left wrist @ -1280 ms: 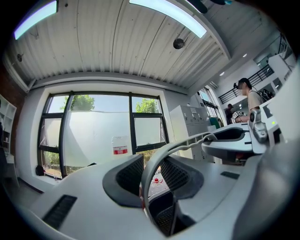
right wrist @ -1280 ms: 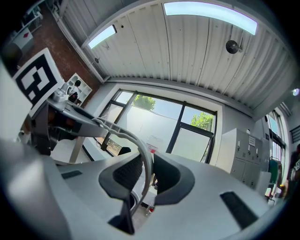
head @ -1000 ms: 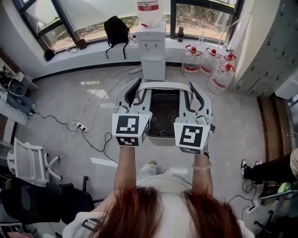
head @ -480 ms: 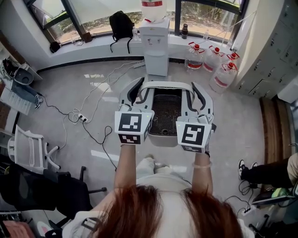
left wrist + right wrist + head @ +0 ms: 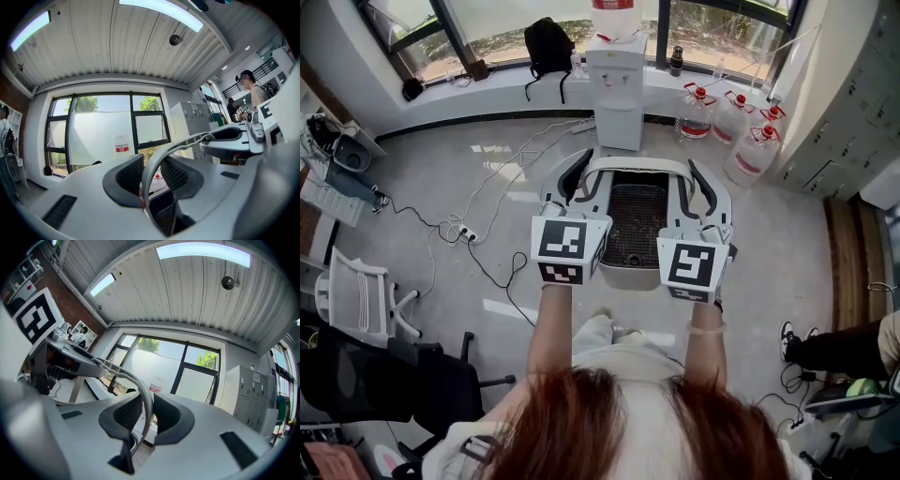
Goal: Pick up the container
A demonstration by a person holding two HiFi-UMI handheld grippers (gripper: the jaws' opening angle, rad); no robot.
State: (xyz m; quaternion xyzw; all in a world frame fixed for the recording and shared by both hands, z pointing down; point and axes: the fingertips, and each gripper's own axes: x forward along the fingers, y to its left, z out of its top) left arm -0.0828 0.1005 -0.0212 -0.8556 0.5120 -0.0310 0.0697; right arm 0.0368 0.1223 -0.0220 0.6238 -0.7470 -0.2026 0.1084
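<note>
The container (image 5: pixel 634 167) is a pale grey tub with a dark mesh floor, held in the air over the floor in front of me. My left gripper (image 5: pixel 572 189) is shut on its left rim, my right gripper (image 5: pixel 699 193) on its right rim. In the left gripper view the thin curved rim (image 5: pixel 159 157) runs between the dark pads (image 5: pixel 127 177) of the left gripper (image 5: pixel 150 180). The right gripper view shows the same: the rim (image 5: pixel 140 385) pinched in the right gripper (image 5: pixel 144 416). Each marker cube hides its own hand.
A water dispenser (image 5: pixel 616 84) stands by the window ahead, with several water jugs (image 5: pixel 727 117) to its right. Cables and a power strip (image 5: pixel 467 255) lie on the floor at left, by a white chair (image 5: pixel 366 309). Lockers (image 5: pixel 862 112) line the right wall.
Both grippers and the container have kept together, nearly in the same place in view; the room has shifted a little as the head moved. Neither grip has changed.
</note>
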